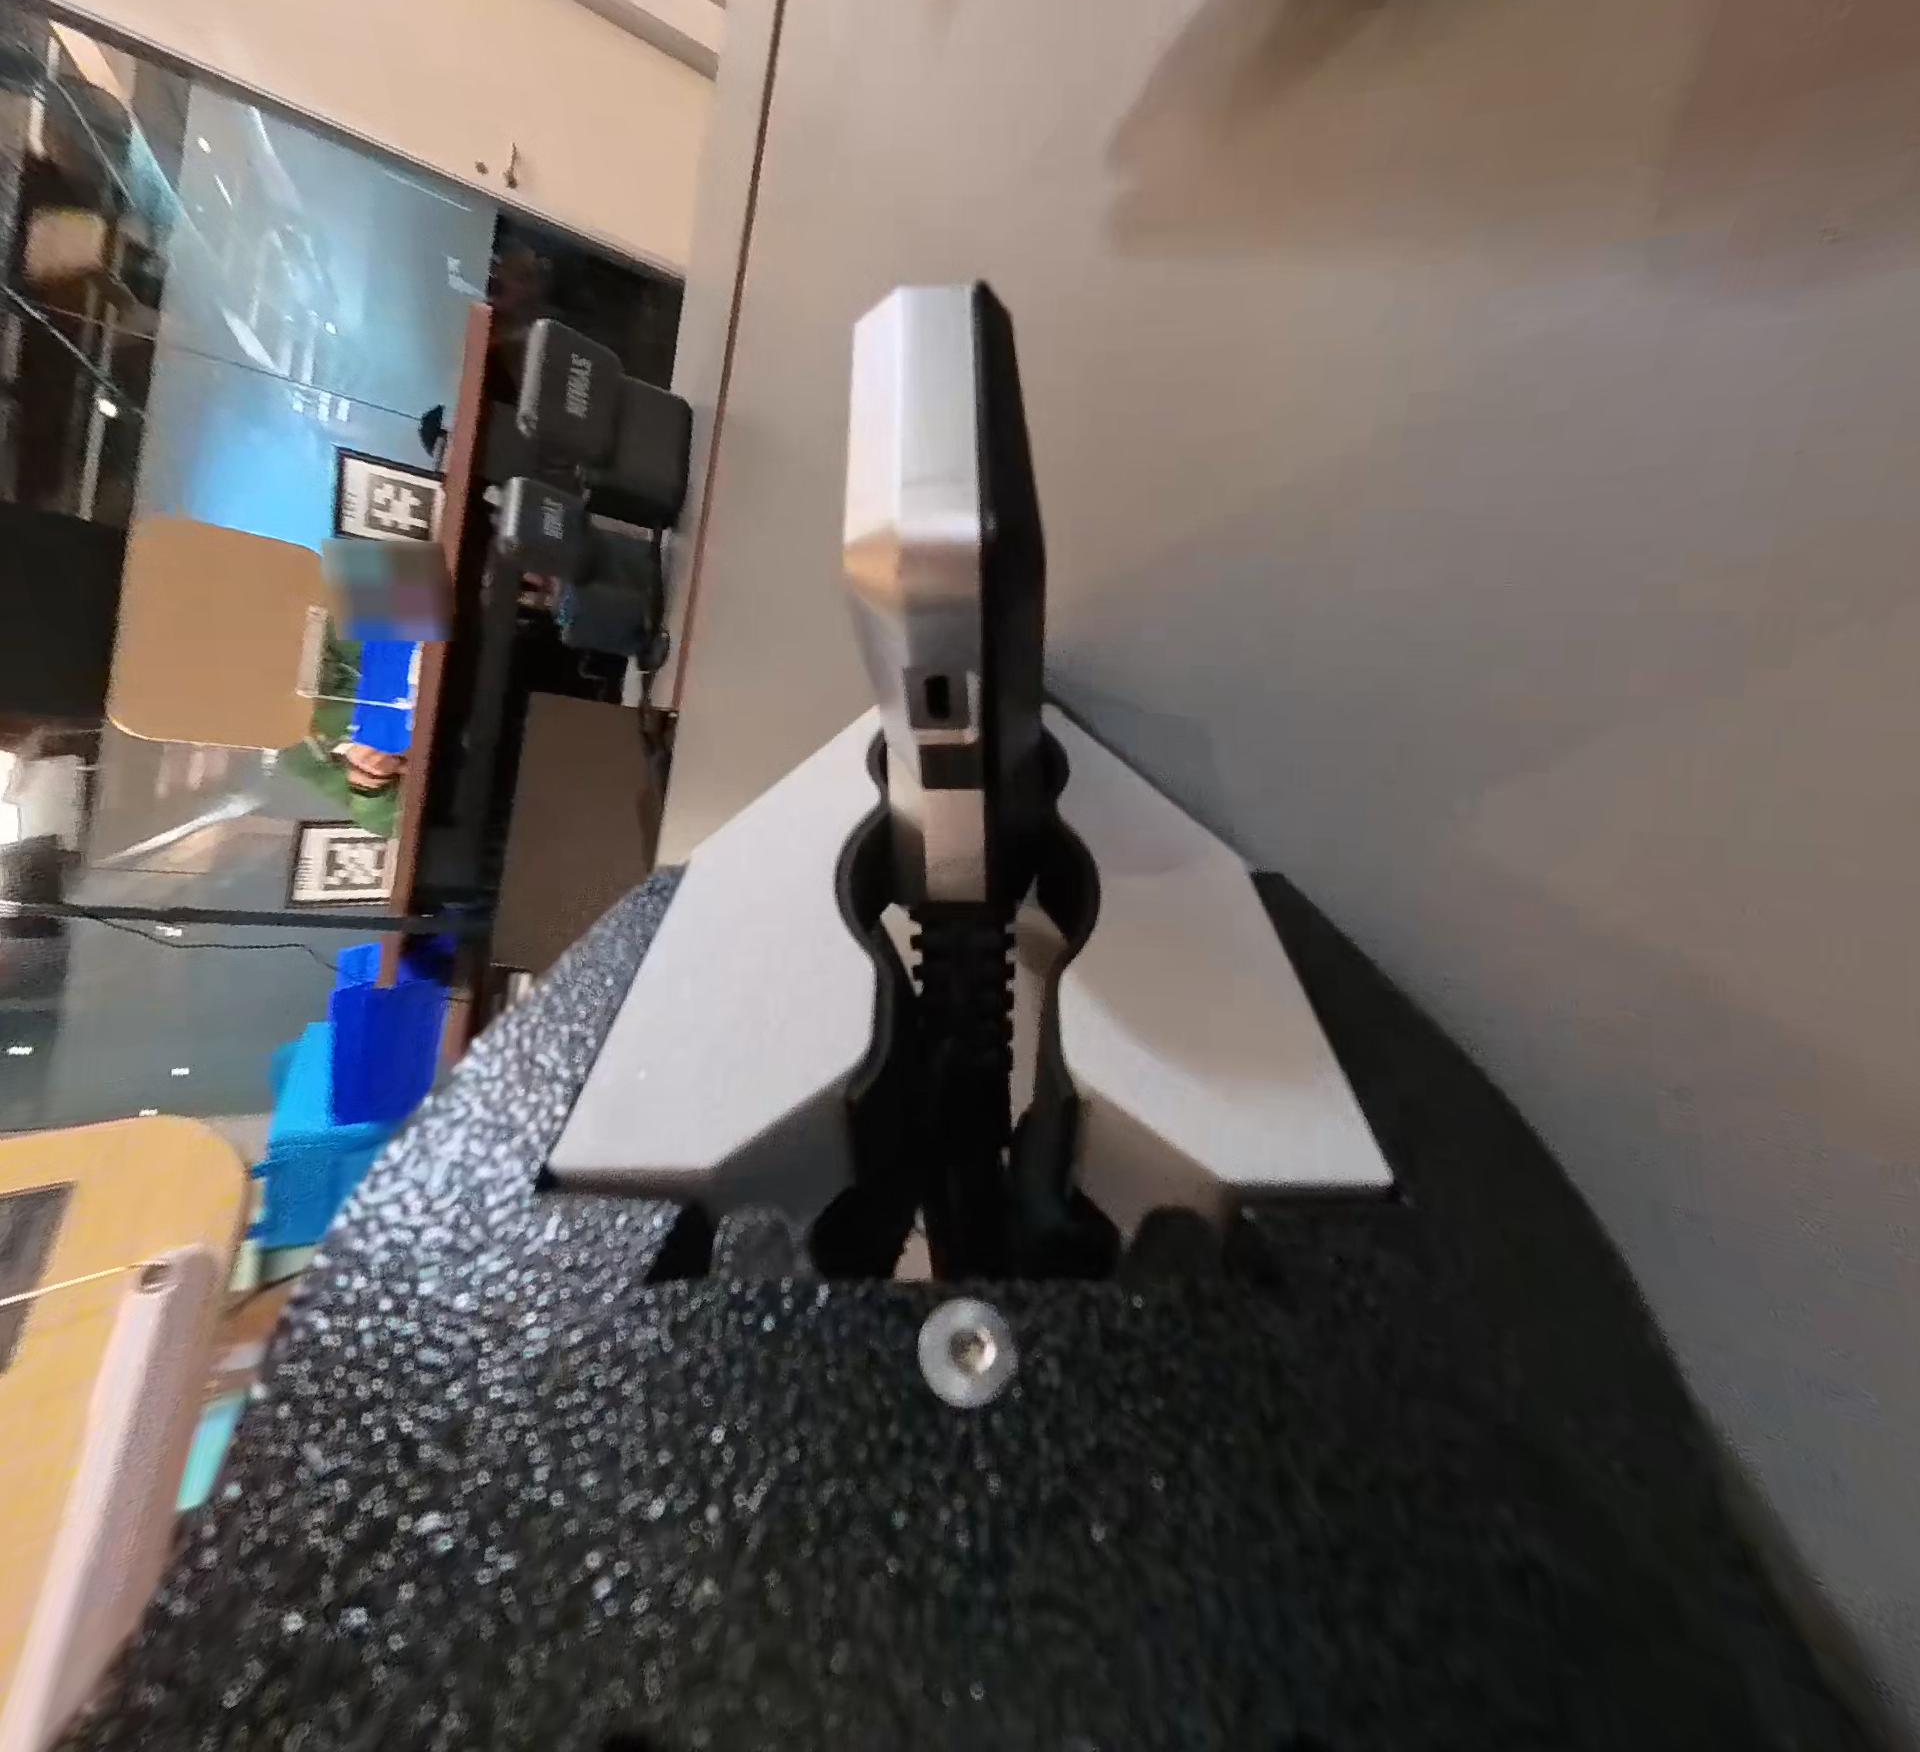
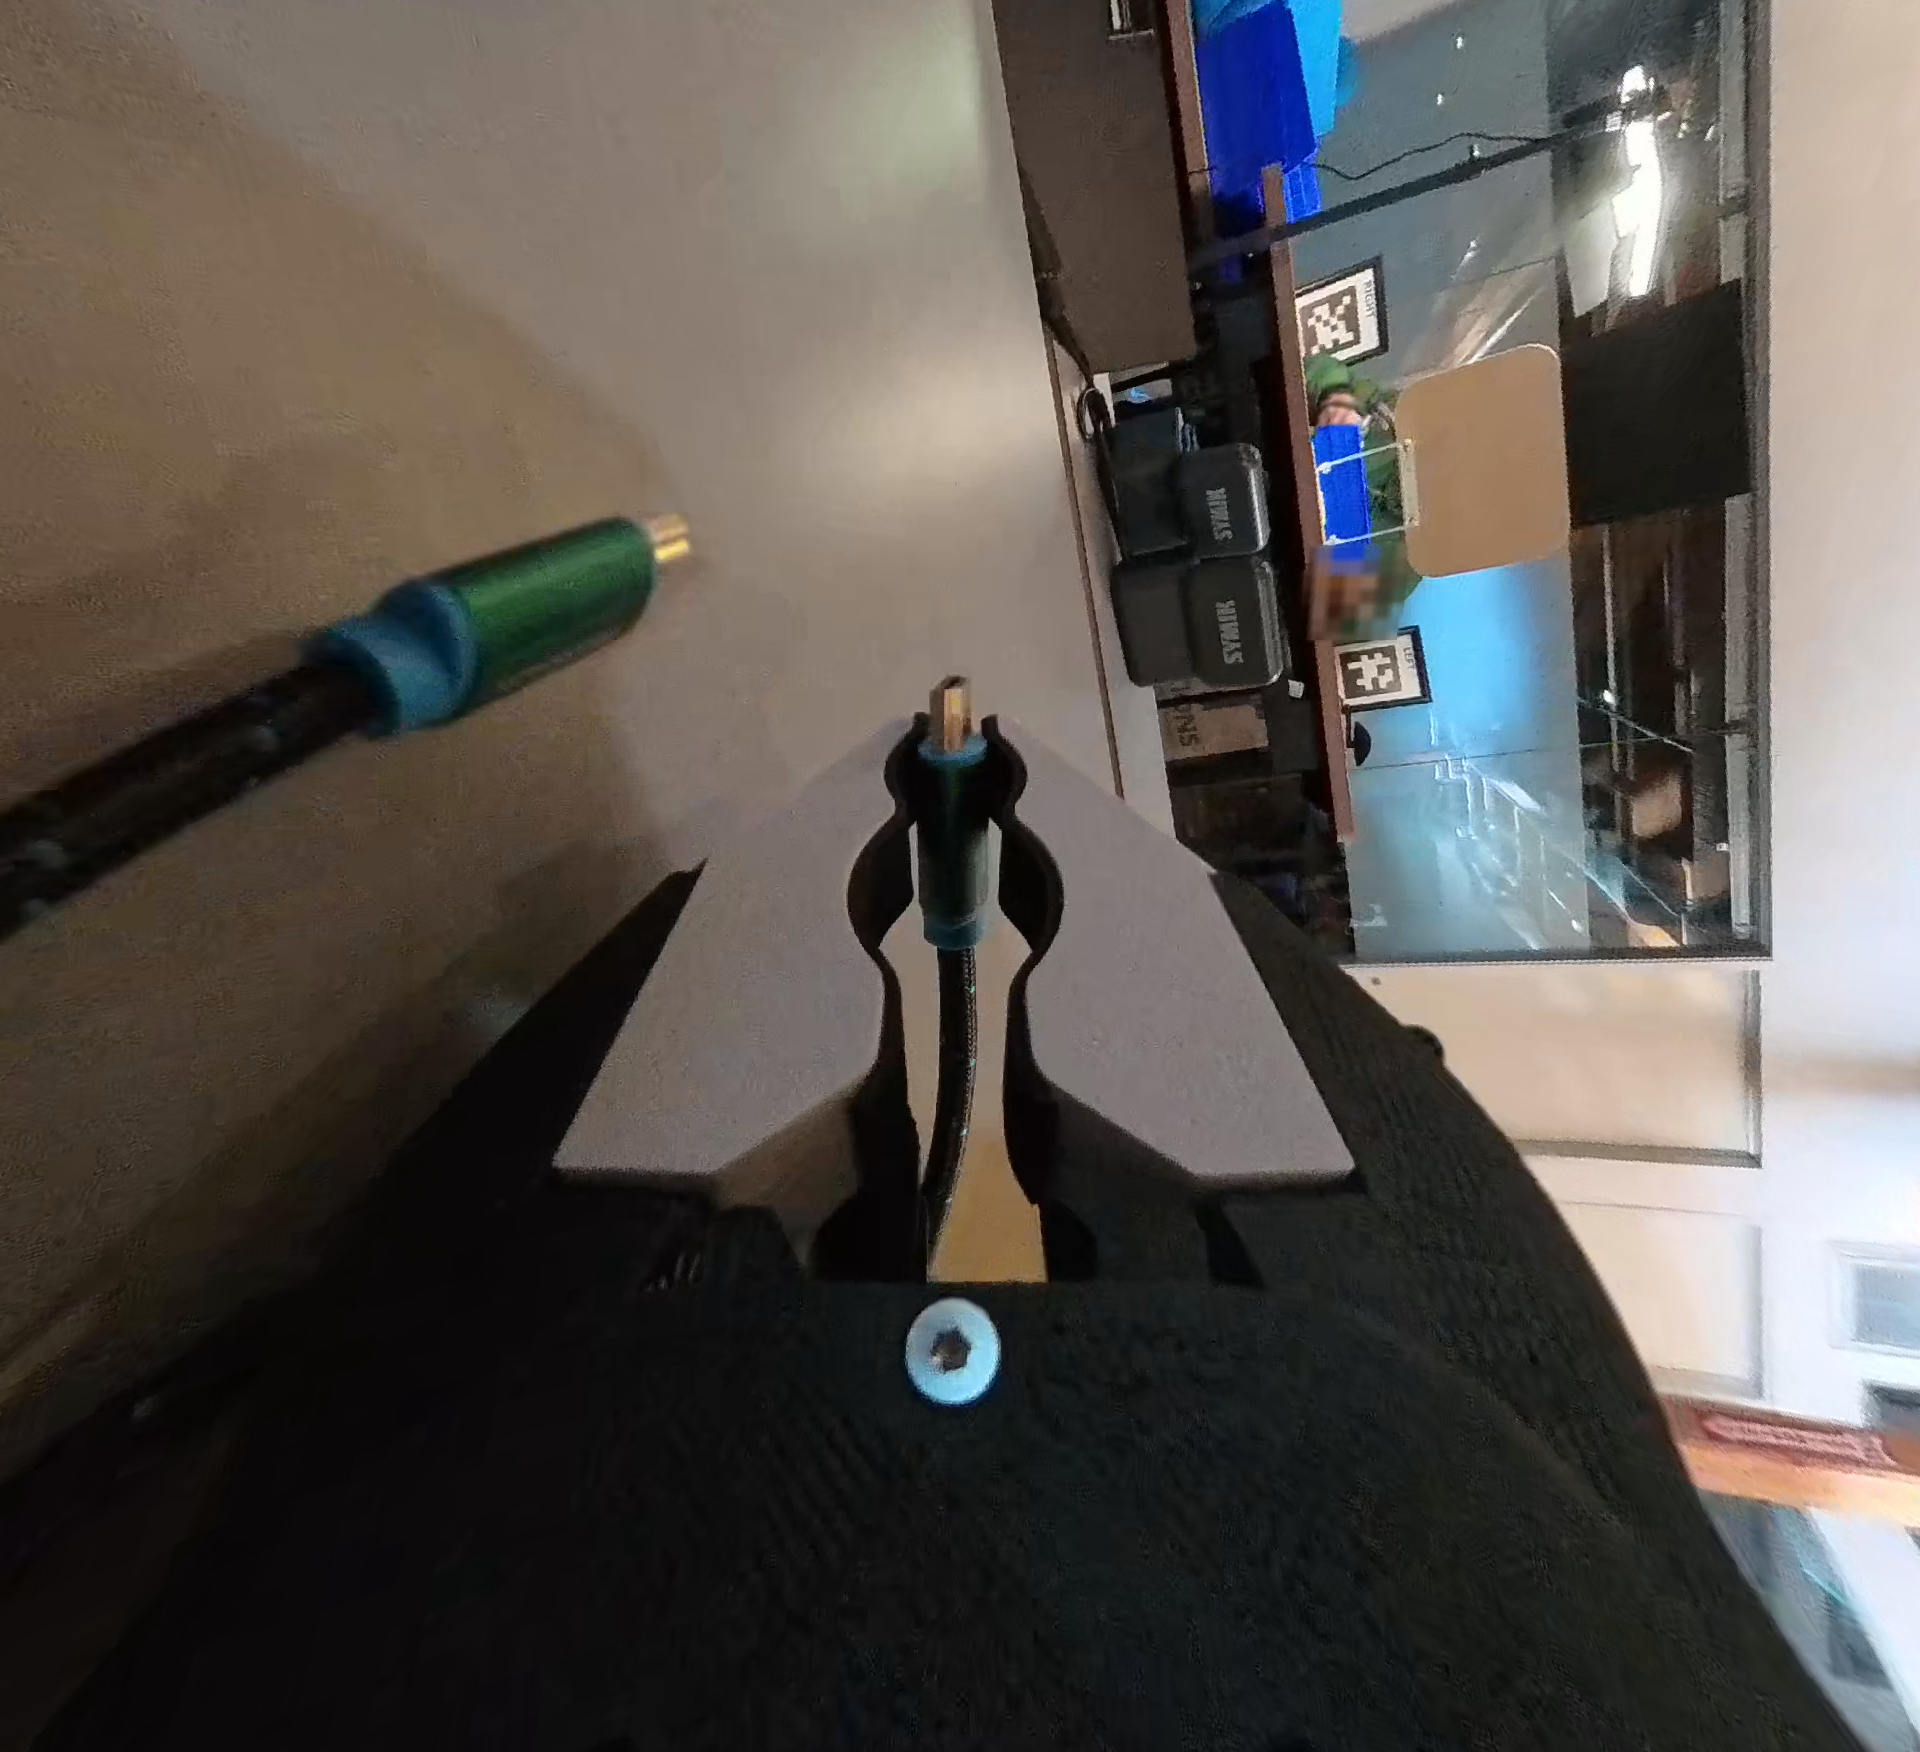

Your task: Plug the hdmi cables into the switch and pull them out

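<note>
Left gripper point(image 1: 961, 829) clamped on the switch point(image 1: 940, 539), held up off the table point(image 1: 1455, 455). Right gripper point(image 2: 951, 829) clamped on one hdmi cable point(image 2: 948, 855), gold tip bare. Probably not plugged in yet. Only in the right wrist view: a second, green cable point(image 2: 540, 596), loose, near.
</note>
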A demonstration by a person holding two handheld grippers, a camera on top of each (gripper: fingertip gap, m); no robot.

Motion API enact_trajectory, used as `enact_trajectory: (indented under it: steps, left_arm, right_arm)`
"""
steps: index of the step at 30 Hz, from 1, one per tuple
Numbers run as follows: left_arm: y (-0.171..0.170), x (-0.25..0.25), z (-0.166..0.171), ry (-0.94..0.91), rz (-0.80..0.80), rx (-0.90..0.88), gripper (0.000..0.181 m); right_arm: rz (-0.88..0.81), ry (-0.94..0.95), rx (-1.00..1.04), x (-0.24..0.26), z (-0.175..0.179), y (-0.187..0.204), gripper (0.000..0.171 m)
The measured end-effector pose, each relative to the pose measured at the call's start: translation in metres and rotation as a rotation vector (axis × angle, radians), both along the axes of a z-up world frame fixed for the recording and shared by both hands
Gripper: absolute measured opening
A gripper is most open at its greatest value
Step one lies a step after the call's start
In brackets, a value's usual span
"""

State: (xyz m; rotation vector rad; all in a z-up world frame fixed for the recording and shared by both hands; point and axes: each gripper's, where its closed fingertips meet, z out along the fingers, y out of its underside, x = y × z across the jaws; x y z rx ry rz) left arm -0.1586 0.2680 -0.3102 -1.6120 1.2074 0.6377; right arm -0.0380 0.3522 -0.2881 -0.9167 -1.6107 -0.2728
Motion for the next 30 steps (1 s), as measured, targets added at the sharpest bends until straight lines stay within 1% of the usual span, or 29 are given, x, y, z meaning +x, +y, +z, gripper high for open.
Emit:
enact_trajectory:
  steps: [2,5,6,7,9,11,13,15,17,18,21,24,25,28,30]
  left_arm:
    - [0.001,0.001,0.000,-0.028,0.005,-0.013,0.020]
    - [0.002,0.004,0.000,0.001,-0.002,0.001,0.020]
    - [0.002,0.004,0.000,0.011,-0.008,0.006,0.020]
    - [0.002,0.005,0.000,0.018,-0.013,0.012,0.020]
    - [0.002,0.005,0.000,0.026,-0.021,0.019,0.020]
    - [0.001,0.007,0.000,0.035,-0.029,0.024,0.021]
    - [-0.002,0.011,0.000,0.021,-0.044,0.012,0.021]
    - [-0.006,0.020,0.000,-0.065,-0.056,-0.045,0.020]
    - [-0.010,0.031,0.000,-0.138,-0.073,-0.091,0.021]
    - [-0.010,0.033,0.000,-0.146,-0.067,-0.100,0.020]
    - [-0.010,0.036,0.000,-0.110,-0.053,-0.085,0.022]
    - [-0.007,0.041,0.001,-0.097,-0.037,-0.059,0.024]
    - [-0.006,0.043,0.003,-0.094,-0.027,-0.045,0.026]
    - [-0.002,0.055,0.012,-0.104,-0.022,0.016,0.032]
    - [-0.001,0.071,0.019,-0.152,-0.052,0.051,0.033]
  right_arm:
    - [0.017,0.026,-0.029,-0.003,0.001,-0.003,0.009]
    - [-0.003,0.063,-0.056,-0.006,0.009,-0.001,0.054]
    - [-0.019,0.084,-0.058,-0.004,0.016,0.002,0.062]
    - [-0.021,0.112,-0.082,-0.002,0.023,0.002,0.063]
    - [0.020,0.195,-0.157,-0.001,0.036,-0.002,0.063]
    - [0.078,0.206,-0.303,0.000,0.036,-0.011,0.062]
    - [0.091,0.174,-0.521,0.003,0.029,-0.022,0.062]
    - [0.106,0.111,-0.709,0.007,0.022,-0.038,0.064]
    - [0.112,0.076,-0.776,0.013,0.022,-0.046,0.064]
    - [0.102,0.041,-0.790,0.018,0.021,-0.048,0.064]
    - [0.027,-0.096,-0.813,0.041,0.008,-0.050,0.064]
    - [-0.115,-0.190,-0.851,0.072,-0.004,-0.042,0.061]
    - [-0.179,-0.197,-0.864,0.084,-0.007,-0.038,0.060]
    - [-0.395,-0.126,-0.915,0.118,-0.012,-0.022,0.044]
    - [-0.457,-0.082,-0.961,0.133,-0.017,-0.020,0.040]
